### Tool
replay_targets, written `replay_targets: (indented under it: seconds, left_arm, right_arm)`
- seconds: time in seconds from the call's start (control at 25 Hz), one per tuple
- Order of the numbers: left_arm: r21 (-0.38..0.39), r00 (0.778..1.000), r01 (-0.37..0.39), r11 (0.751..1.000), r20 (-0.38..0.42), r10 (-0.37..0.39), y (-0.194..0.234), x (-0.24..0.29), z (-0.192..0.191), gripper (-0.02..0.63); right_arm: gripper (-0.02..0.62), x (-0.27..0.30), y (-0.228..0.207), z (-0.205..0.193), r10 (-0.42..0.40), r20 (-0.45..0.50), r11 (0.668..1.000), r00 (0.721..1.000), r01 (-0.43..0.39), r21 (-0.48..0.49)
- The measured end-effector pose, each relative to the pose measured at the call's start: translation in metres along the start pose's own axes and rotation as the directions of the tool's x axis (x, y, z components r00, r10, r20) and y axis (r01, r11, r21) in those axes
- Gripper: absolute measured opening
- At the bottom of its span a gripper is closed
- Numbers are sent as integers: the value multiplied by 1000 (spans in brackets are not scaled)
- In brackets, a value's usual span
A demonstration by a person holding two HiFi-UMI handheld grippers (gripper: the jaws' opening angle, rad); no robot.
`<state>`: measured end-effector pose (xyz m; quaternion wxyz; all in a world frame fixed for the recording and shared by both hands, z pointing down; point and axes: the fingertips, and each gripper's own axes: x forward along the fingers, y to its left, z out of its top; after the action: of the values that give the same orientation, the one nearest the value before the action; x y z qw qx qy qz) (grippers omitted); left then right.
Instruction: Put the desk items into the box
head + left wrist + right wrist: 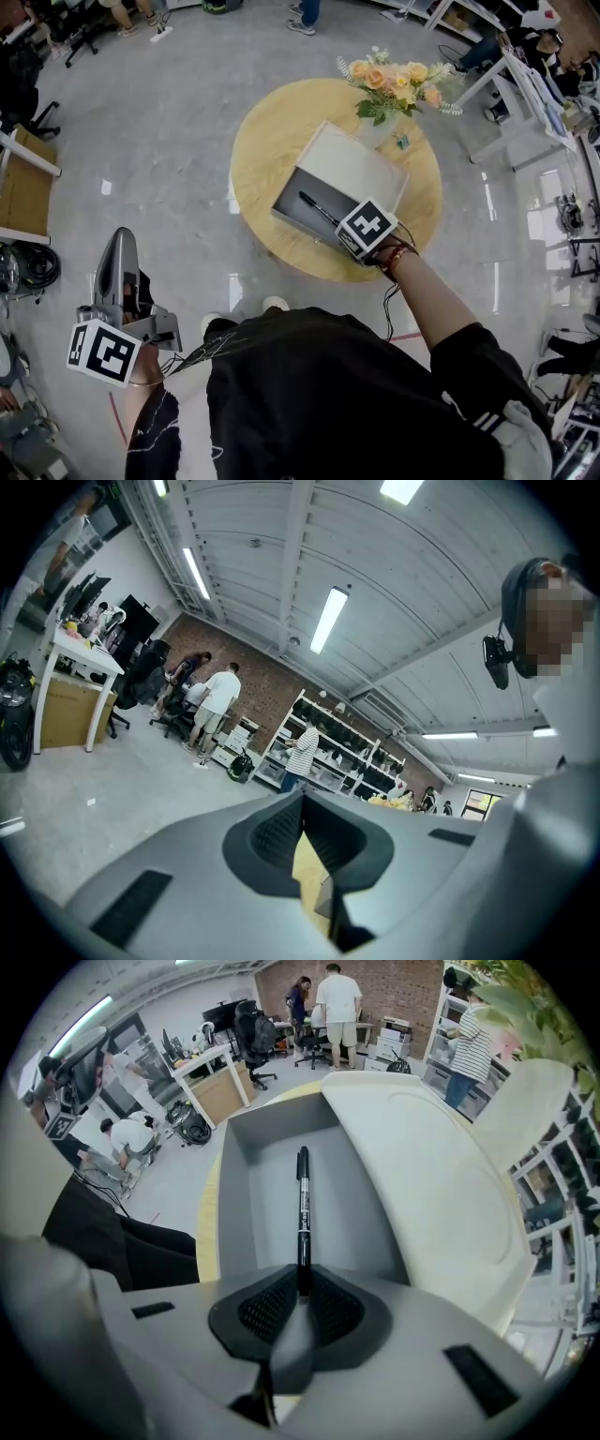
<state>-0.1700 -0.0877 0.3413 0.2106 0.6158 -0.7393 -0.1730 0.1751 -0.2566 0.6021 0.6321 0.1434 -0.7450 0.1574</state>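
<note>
right tool [302, 1290]: pinching pen [303, 1206] by one end, pads tight on the barrel; points down into the box
pen: black, thin, sticks out straight ahead of the jaws, over the box floor; can't tell if the far end touches the floor
box [260, 1206]: grey, open, on the worktop, near the edge closest to the person; nothing else seen inside
lid [441, 1177]: pale, hinged up and leaning back on the box's far side
right arm: bare forearm, cord bracelets at the wrist, reaches from the person to the box
left tool [119, 248]: jaws pressed together, nothing between them; held low at the person's left, well apart from the worktop, pointing about level
worktop [262, 150]: round, light wood
flowers [398, 82]: orange and yellow bunch at the far edge, beyond the lid
small item [402, 142]: near the flowers, just beside the lid's far corner; too small to tell what it is
floor [159, 141]: grey, glossy
room: people [337, 1002] at desks and shelves in the background, brick wall behind
</note>
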Motion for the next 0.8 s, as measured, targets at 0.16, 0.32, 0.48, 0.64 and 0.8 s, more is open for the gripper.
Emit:
replay_targets:
  seconds: [0.16, 0.32, 0.48, 0.64, 0.8]
  left_arm:
    - [-1, 1000, -11, 1000, 1, 11, 4, -1, 0, 11]
    - [-4, 1000, -18, 1000, 5, 18, 7, -3, -2, 11]
    - [-7, 1000, -17, 1000, 4, 17, 8, -4, -4, 11]
    - [-8, 1000, -14, 1000, 0, 14, 7, -3, -5, 11]
    - [-7, 1000, -12, 1000, -1, 12, 7, -2, -5, 11]
  right_arm:
    - [51, 2, -3, 0, -12, -17, 1000, 1000, 12, 1]
    - [51, 5, -4, -1, -26, -30, 1000, 999, 26, -10]
    - [51, 5, -6, -1, -37, -34, 999, 999, 37, 1]
    - [51, 5, -6, -1, -39, -36, 999, 999, 40, 2]
    - [51, 6, -6, -2, -41, -46, 999, 998, 41, 0]
